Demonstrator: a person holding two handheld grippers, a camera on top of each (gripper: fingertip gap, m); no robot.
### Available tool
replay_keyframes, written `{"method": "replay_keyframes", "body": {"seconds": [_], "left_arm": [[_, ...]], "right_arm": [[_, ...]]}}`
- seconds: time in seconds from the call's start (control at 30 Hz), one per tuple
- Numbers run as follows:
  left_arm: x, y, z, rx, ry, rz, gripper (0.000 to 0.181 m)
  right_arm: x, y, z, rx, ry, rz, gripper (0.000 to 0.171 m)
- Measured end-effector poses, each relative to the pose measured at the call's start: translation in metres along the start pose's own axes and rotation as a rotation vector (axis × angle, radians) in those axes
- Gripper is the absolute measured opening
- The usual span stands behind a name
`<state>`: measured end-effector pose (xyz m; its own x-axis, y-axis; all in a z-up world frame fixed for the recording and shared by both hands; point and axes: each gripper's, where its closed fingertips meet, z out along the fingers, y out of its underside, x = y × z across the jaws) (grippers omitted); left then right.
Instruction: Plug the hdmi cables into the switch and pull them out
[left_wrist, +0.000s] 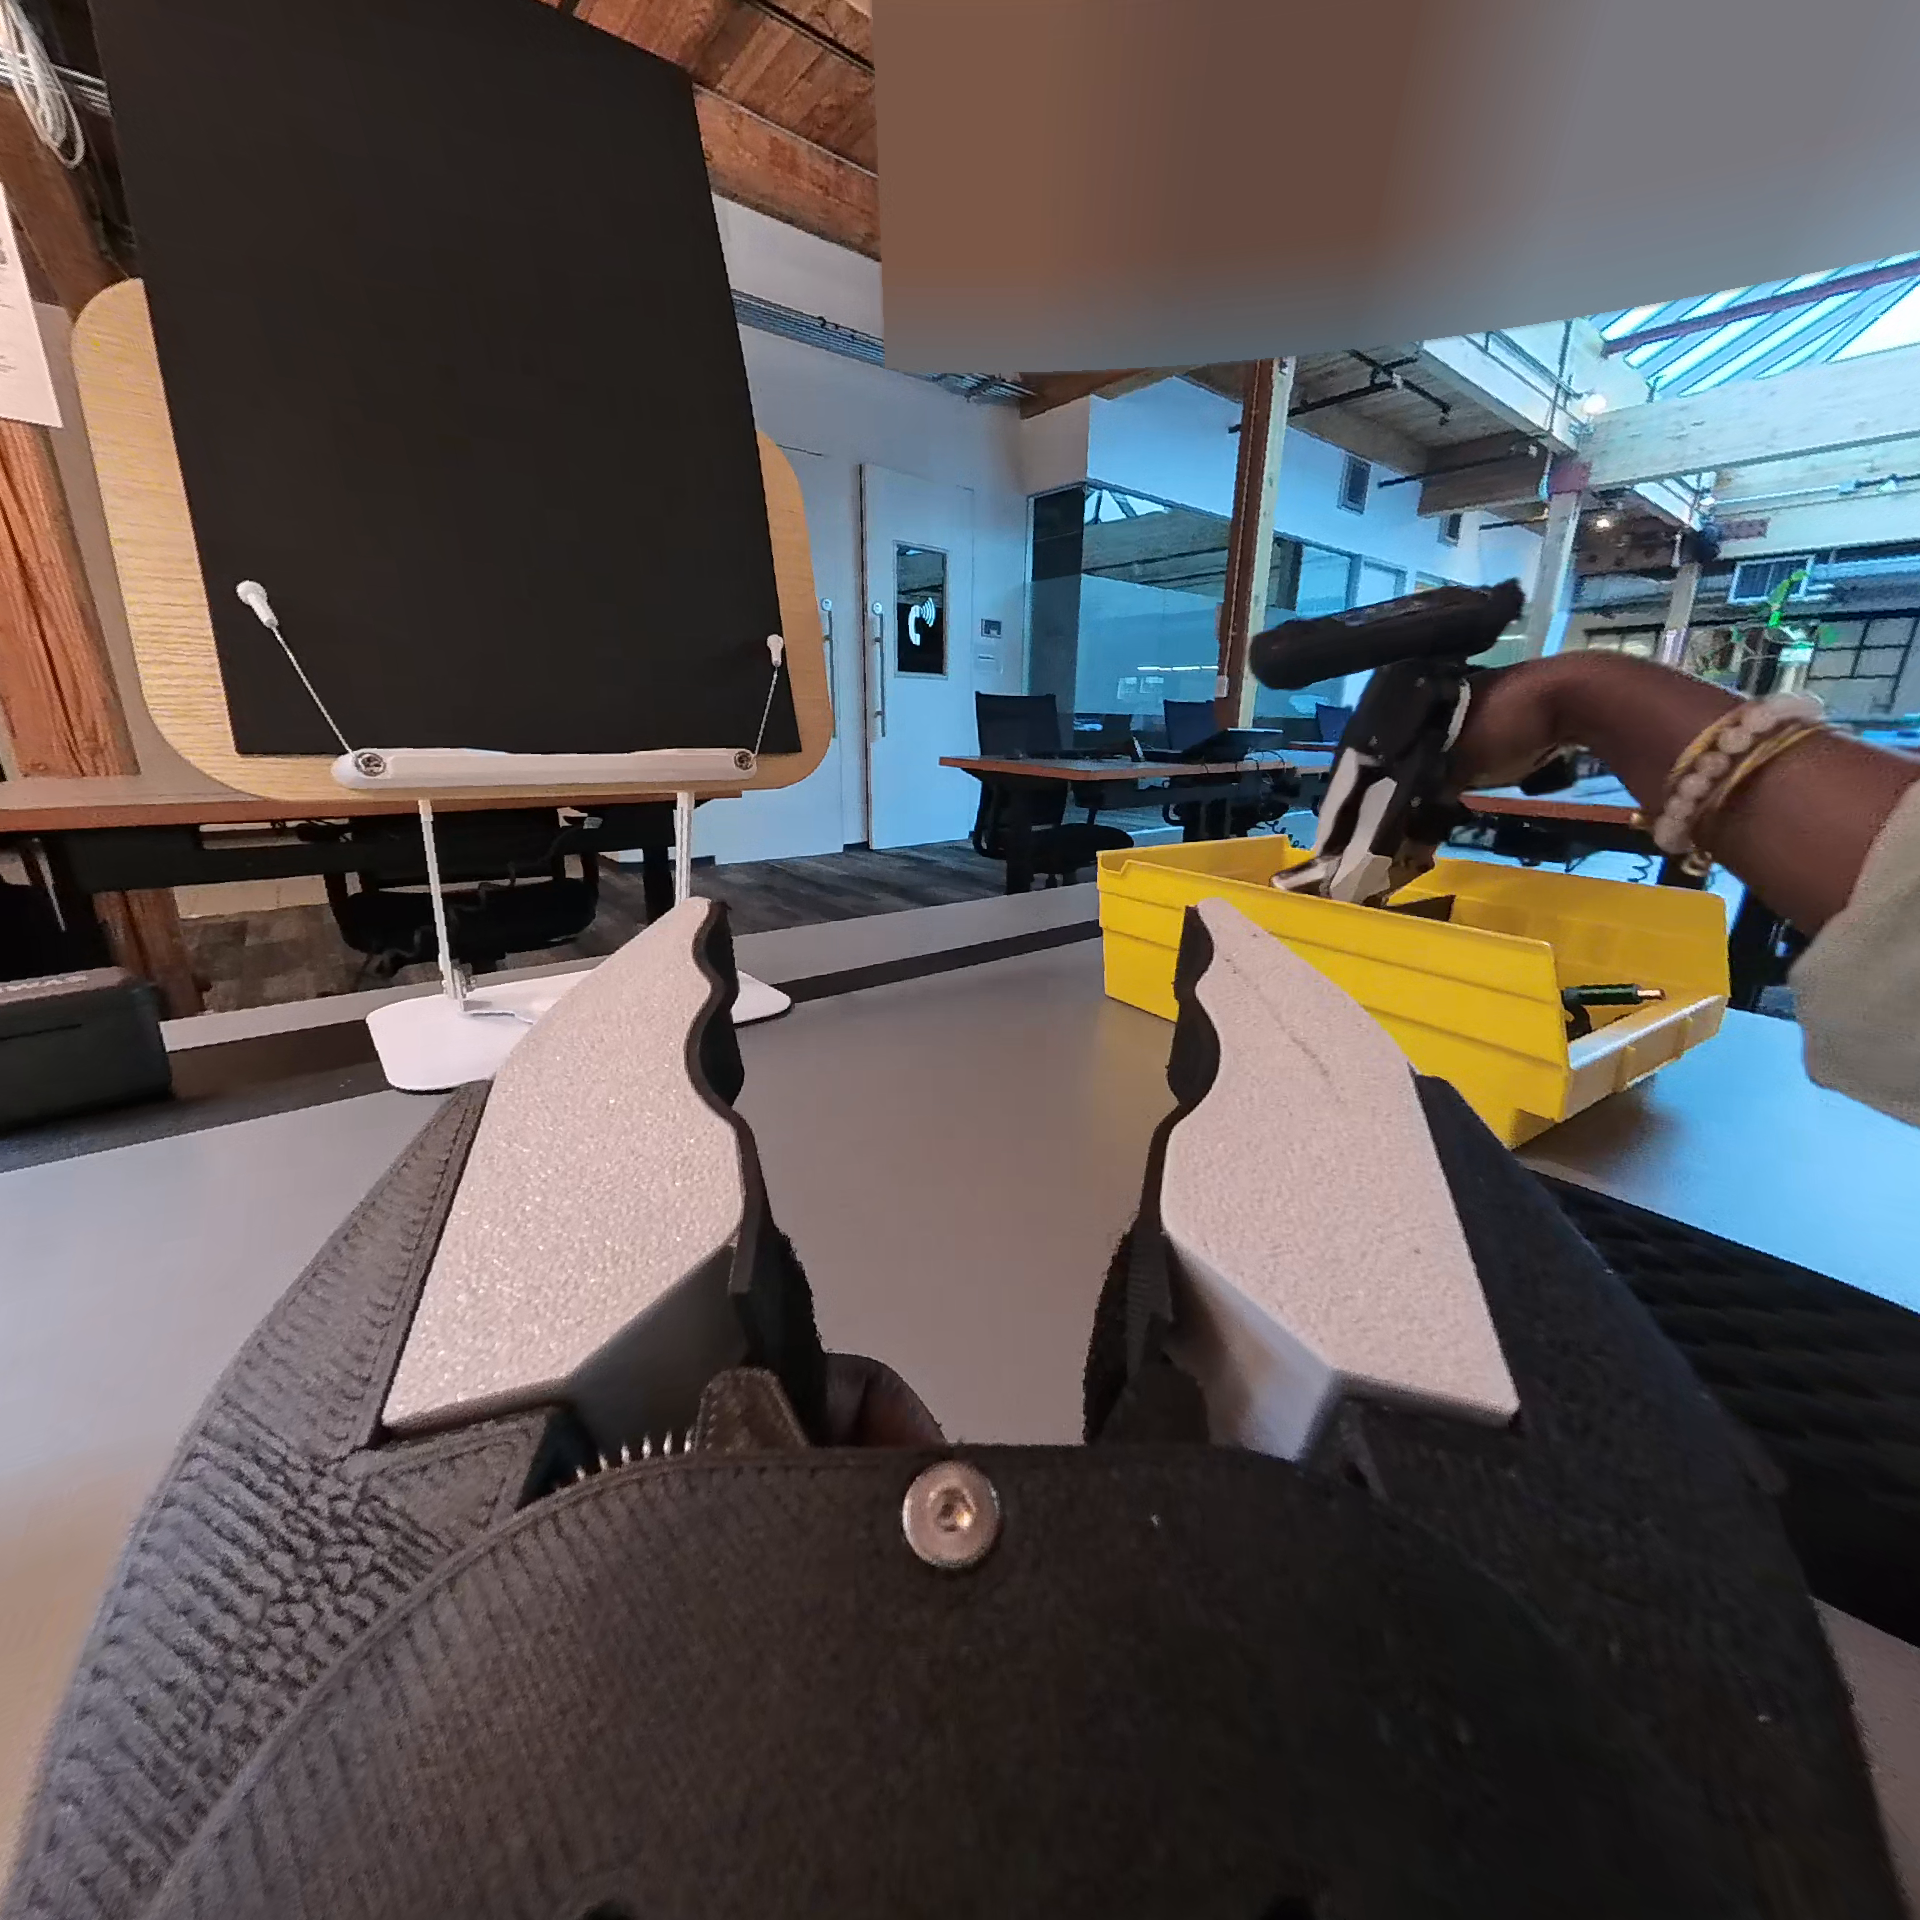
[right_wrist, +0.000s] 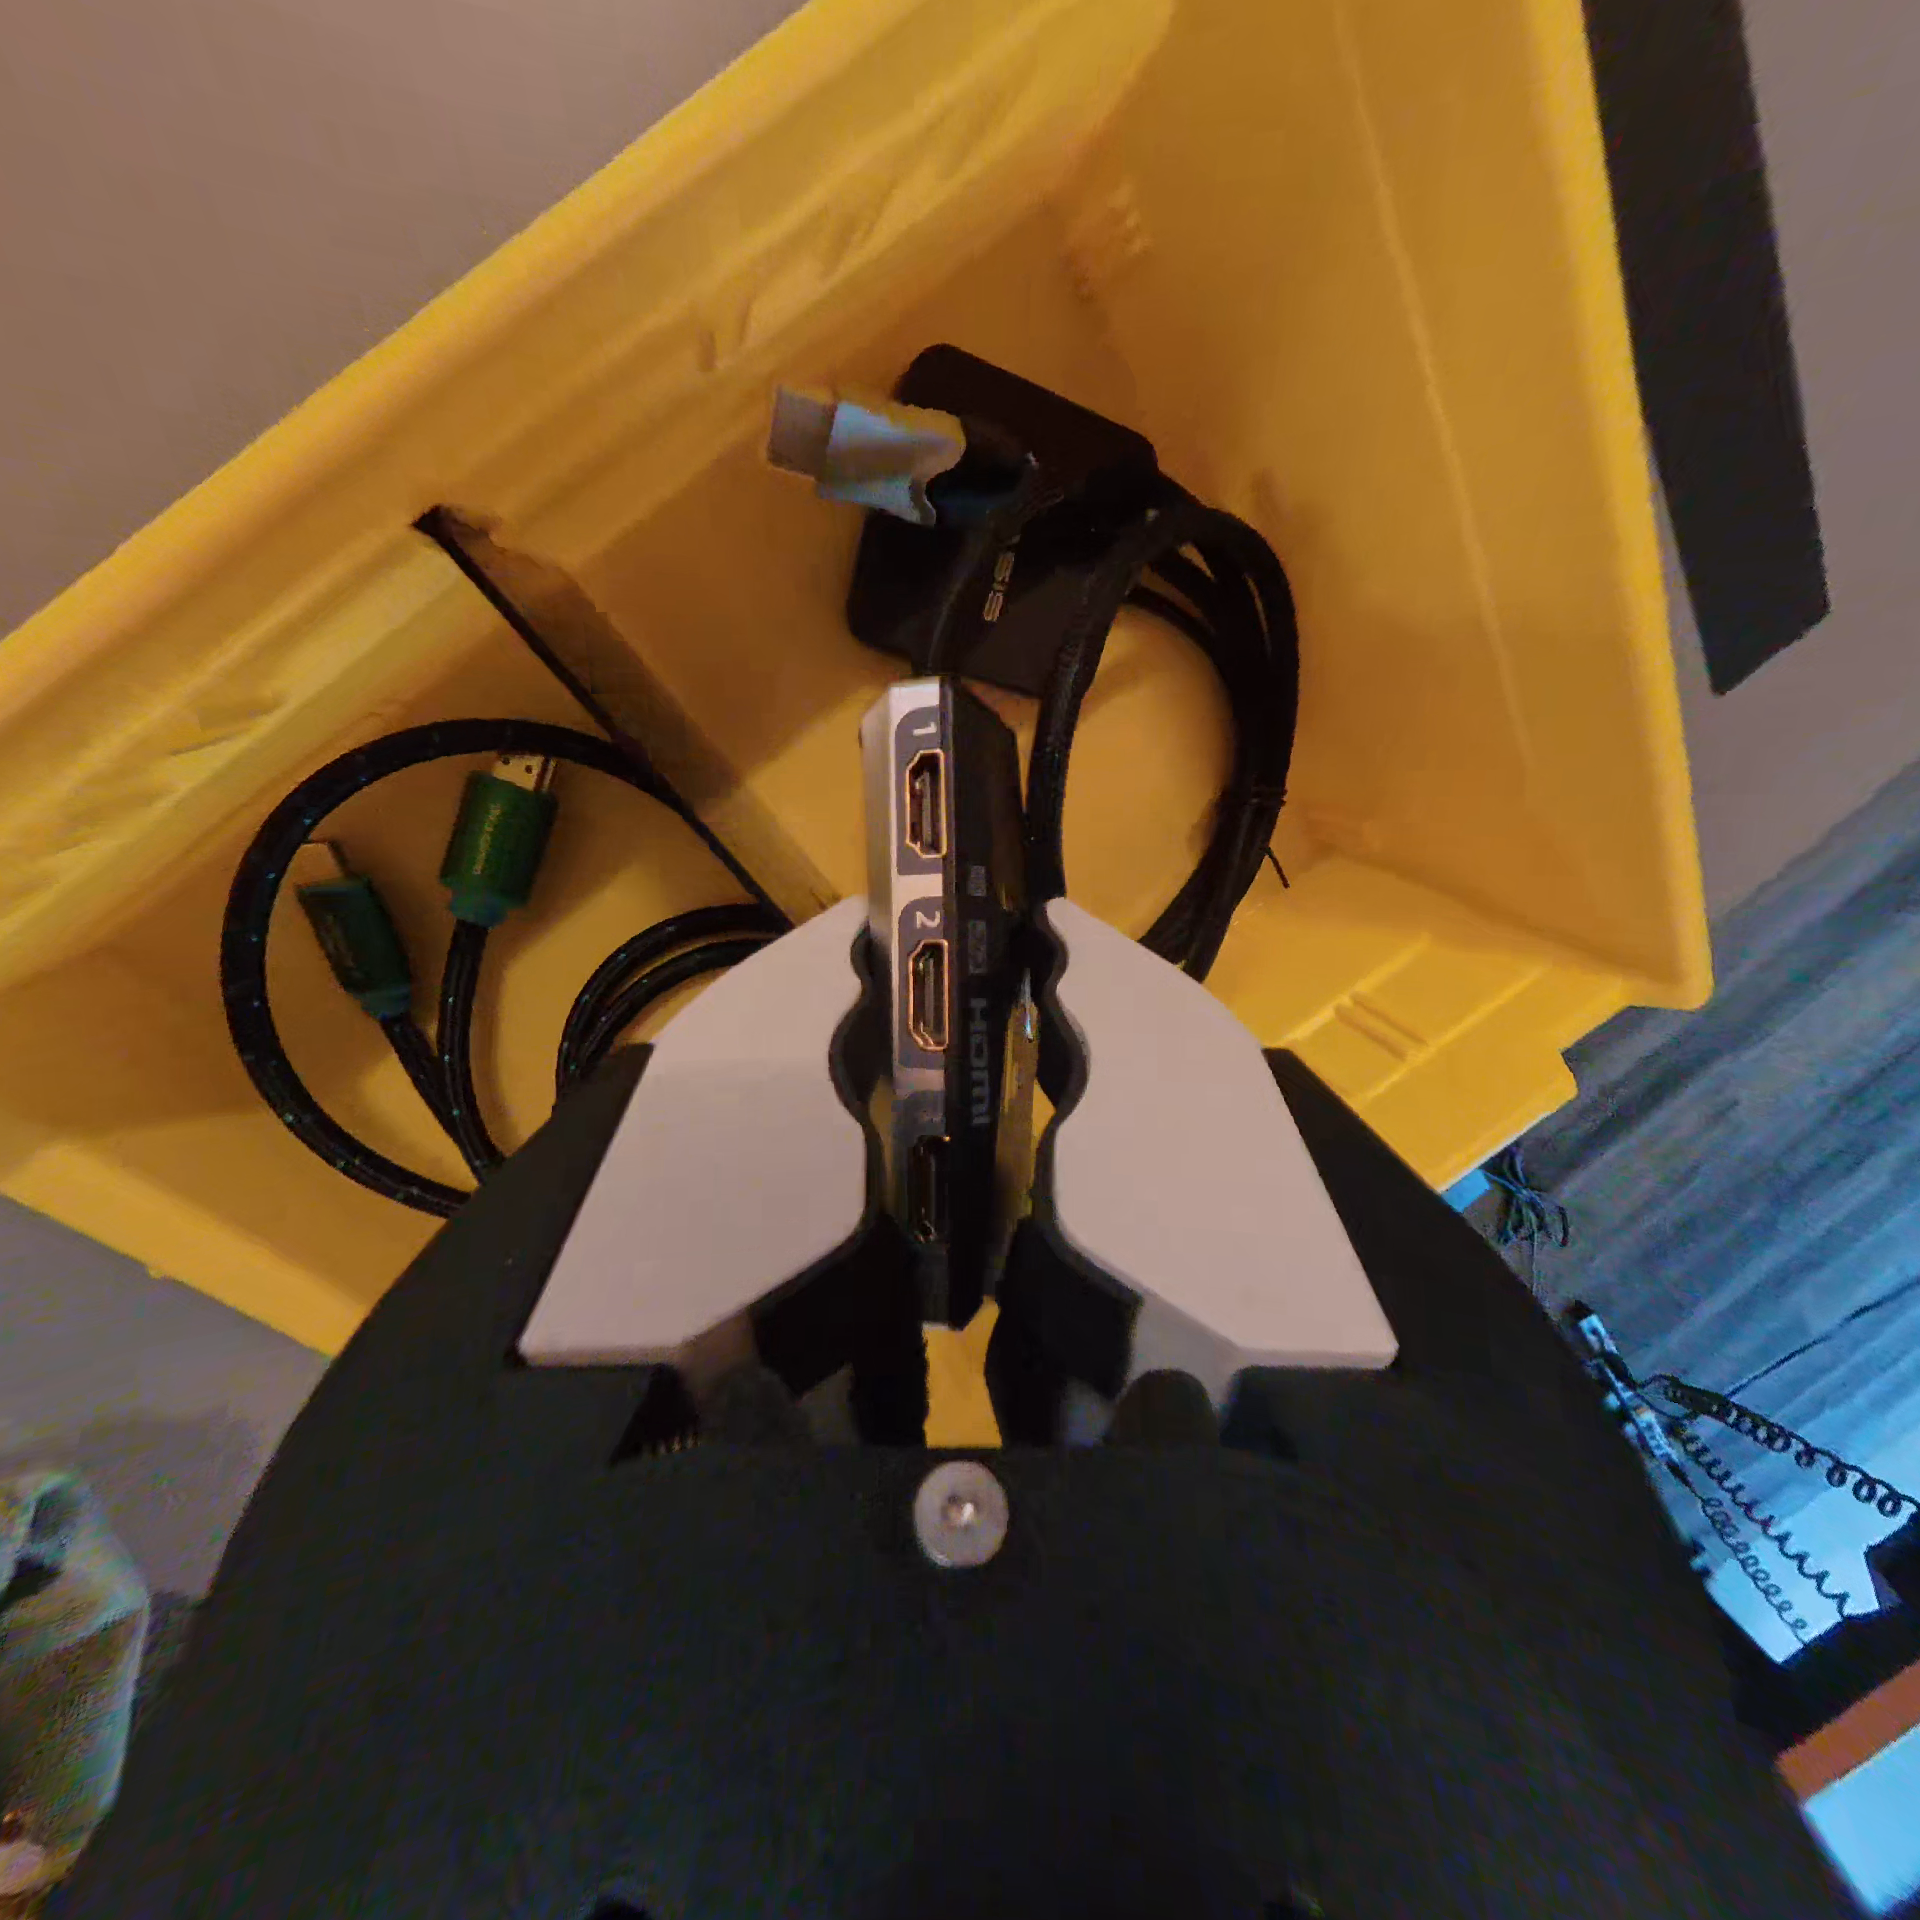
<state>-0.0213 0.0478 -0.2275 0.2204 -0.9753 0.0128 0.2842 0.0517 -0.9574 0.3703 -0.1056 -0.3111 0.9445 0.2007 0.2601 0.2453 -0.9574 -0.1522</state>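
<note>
In the right wrist view my right gripper (right_wrist: 951, 940) is shut on a black-and-silver HDMI switch (right_wrist: 940, 831), held on edge above a yellow bin (right_wrist: 1403, 468). Its numbered ports face left and are empty. In the bin's left compartment lie two green-headed HDMI plugs (right_wrist: 494, 831) on a braided black cable (right_wrist: 260, 904). A grey plug (right_wrist: 862, 447) and coiled black cables (right_wrist: 1236, 727) lie in the right compartment. In the left wrist view my left gripper (left_wrist: 956, 925) is open and empty over the grey table, left of the bin (left_wrist: 1351, 966). The right gripper (left_wrist: 1351, 873) reaches into the bin there.
A black divider (right_wrist: 623, 696) splits the bin. A black flat device (right_wrist: 997, 520) lies under the grey plug. A black board on a white stand (left_wrist: 447, 395) stands at the table's back left. A black mat (left_wrist: 1766, 1351) lies at the right. A person's hand with bracelets (left_wrist: 1714, 769) holds the right gripper. Spacing between my two grippers at the tips: around 45 cm. My right tips are roughly 9 cm from the grey plug (right_wrist: 862, 447).
</note>
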Motion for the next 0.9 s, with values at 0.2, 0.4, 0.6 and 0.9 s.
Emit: {"method": "replay_keyframes", "body": {"seconds": [0.2, 0.4, 0.6, 0.9], "left_arm": [[-0.002, 0.0, -0.001, 0.0, -0.01, 0.013, 0.081], [-0.002, 0.0, 0.0, -0.002, -0.006, 0.009, 0.081], [-0.003, 0.002, 0.0, -0.008, -0.01, 0.01, 0.081], [-0.001, 0.005, 0.002, -0.019, 0.0, 0.003, 0.081]], "right_arm": [[-0.005, -0.018, -0.01, 0.009, -0.074, -0.089, 0.039], [-0.004, -0.039, -0.023, 0.208, -0.049, -0.061, 0.042], [0.002, -0.053, -0.061, 0.517, 0.05, 0.028, 0.05], [-0.01, 0.053, -0.085, 0.677, 0.402, 0.313, 0.059]]}}
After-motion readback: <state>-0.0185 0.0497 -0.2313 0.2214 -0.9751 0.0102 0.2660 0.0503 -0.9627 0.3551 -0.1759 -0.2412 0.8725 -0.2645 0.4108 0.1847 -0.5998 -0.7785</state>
